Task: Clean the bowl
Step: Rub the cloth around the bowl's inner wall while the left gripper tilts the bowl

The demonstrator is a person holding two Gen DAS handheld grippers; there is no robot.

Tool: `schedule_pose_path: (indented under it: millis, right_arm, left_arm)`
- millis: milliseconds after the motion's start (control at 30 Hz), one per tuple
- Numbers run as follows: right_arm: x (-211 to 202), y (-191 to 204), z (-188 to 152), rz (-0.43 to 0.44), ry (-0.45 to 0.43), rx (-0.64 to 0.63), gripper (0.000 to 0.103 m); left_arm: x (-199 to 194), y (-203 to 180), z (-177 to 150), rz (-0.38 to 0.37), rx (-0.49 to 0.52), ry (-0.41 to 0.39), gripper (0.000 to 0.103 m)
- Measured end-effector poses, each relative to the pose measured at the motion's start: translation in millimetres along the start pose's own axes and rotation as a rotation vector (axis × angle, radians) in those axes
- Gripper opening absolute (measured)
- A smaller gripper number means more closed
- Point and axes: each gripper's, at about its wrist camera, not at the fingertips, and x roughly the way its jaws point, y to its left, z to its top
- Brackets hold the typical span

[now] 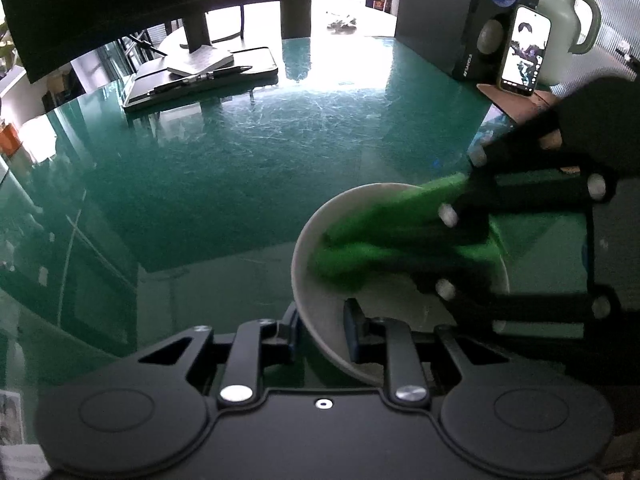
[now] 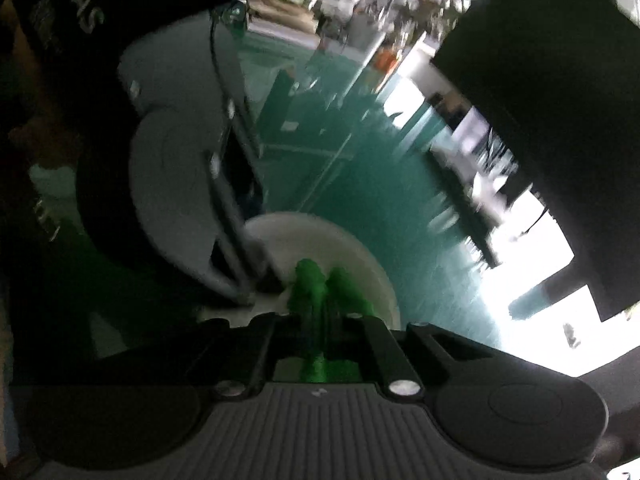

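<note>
Left wrist view: bowl pinned at its rim, green cloth working inside it.

White bowl [image 1: 320, 276] sits on the green glass-topped table [image 1: 240, 160], low and right of centre in this view. Left gripper [image 1: 320, 332] is pinched on the bowl's near rim, one finger inside the wall, one outside. Right gripper [image 1: 452, 240] reaches in from the right, its jaws pressed together on a green cloth [image 1: 360, 248] that lies across the bowl's inside. Right wrist view is motion-blurred: the cloth [image 2: 320, 288] bunches between the closed fingers, the bowl [image 2: 360, 256] just beyond, the left gripper's body at left. Far side of table: a speaker [image 1: 492, 20], a lit phone [image 1: 524, 52] leaning on it, a pale jug [image 1: 568, 28], a notebook with pen [image 1: 204, 68].
</note>
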Motion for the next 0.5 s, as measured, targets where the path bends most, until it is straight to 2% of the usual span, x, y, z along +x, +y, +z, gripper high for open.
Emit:
schedule_pose_path:
  millis: [100,167,300,367,467,500]
  right_arm:
    - [1.9,1.8,1.7,-0.007,-0.006,-0.03,0.004]
    - [9.5,-5.6,0.0,-0.04,0.059,0.027,0.002]
    - [9.7,-23.0,-3.4,0.007,0.15,0.208,0.002]
    - [8.5,-24.7,-1.2,0.056,0.203,0.241,0.005]
    - [5.0,-34.0,2.1,0.231,0.251,0.328,0.005]
    - [5.1,-35.7,2.3,0.258,0.253,0.33,0.005]
  left_arm:
    - [-0.7,0.8,-0.7,0.008,0.001,-0.003,0.022]
    - [-1.4,0.4,-2.1,0.009,0.003,-0.007,0.023]
    - [-1.8,-2.9,-2.3,0.018,0.019,-0.01,0.023]
    - [-1.8,-3.7,-2.0,0.022,0.024,-0.011,0.023]
    - [-1.6,-5.0,-1.5,0.02,0.037,-0.01,0.023]
    - [-1.6,-5.4,-1.5,0.021,0.041,-0.01,0.023]
